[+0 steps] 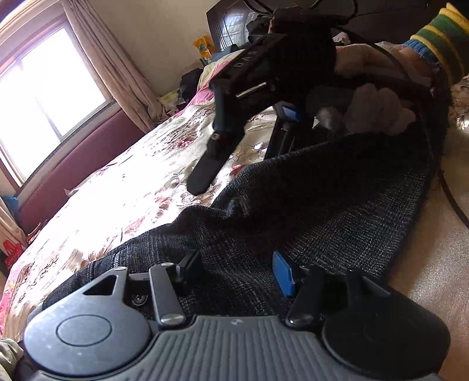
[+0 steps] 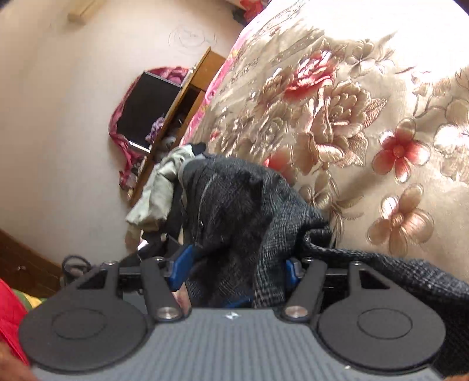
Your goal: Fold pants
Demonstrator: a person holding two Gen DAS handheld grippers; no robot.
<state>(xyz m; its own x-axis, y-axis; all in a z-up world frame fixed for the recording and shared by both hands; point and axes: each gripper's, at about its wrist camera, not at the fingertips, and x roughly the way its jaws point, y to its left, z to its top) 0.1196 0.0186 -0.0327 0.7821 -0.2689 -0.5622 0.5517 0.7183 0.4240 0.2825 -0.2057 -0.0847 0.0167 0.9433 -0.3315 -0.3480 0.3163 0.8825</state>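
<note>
Left wrist view: dark grey tweed pants [image 1: 307, 211] lying across floral bedspread [image 1: 140, 175] of bed, one end draped up toward right tool [image 1: 243, 152]; left tool [image 1: 237, 272] in foreground w/ fingers spread wide, blue pad [image 1: 283, 274] showing, cloth lying loose betw. fingers, not pinched; right tool held by gloved hand [image 1: 378, 108], striped cuff at wrist; its one visible finger [image 1: 205, 170] points down at bedspread, fabric bunched under tool body; window [image 1: 44, 88] w/ curtain [image 1: 111, 64] at far side; dark headboard [image 1: 225, 26] beyond.

Right wrist view: right tool [image 2: 234, 272] w/ fingers apart, blue pads [image 2: 178, 269] either side of thick bunch of pants [image 2: 234, 211]; cloth fills gap and spills over right-hand finger; cannot tell whether pads press it or merely flank it; bedspread [image 2: 351, 102] fills right of frame; pale garment [image 2: 161, 187] heaped beyond pants; wooden cabinet [image 2: 187, 96] against wall.
</note>
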